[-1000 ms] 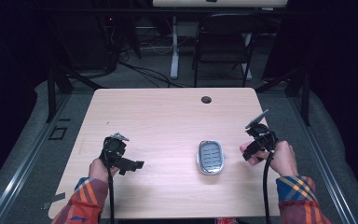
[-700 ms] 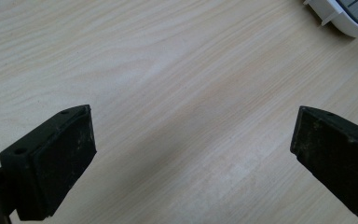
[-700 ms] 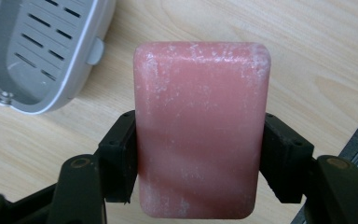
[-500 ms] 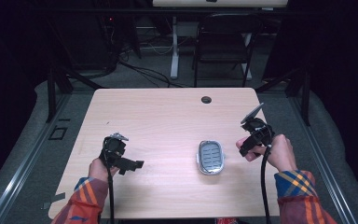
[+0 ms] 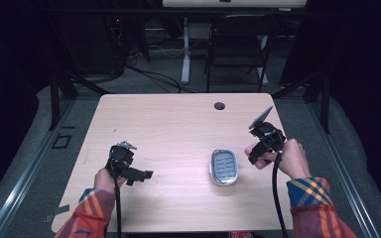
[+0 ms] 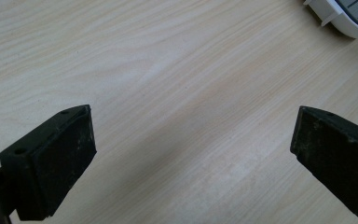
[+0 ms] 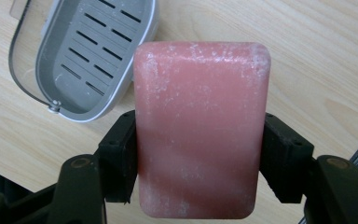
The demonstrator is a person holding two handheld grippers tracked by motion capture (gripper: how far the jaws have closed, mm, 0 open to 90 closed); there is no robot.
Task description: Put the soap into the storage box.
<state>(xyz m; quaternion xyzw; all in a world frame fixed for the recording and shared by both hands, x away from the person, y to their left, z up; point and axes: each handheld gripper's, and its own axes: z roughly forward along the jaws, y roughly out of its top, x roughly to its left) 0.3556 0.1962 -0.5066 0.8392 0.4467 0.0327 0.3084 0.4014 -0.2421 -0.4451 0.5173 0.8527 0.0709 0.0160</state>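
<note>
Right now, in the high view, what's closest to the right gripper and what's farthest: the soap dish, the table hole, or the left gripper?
1. Soap dish: just left of the right gripper.
2. Table hole: near the table's far edge.
3. Left gripper: across the table, on the left side.

Soap dish (image 5: 223, 167) on table (image 5: 168, 124)

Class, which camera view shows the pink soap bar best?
The right gripper view: the soap bar sits close up, clamped at both sides by the right gripper. In the high view that gripper hides the bar. The left gripper view has table and a dish corner.
</note>
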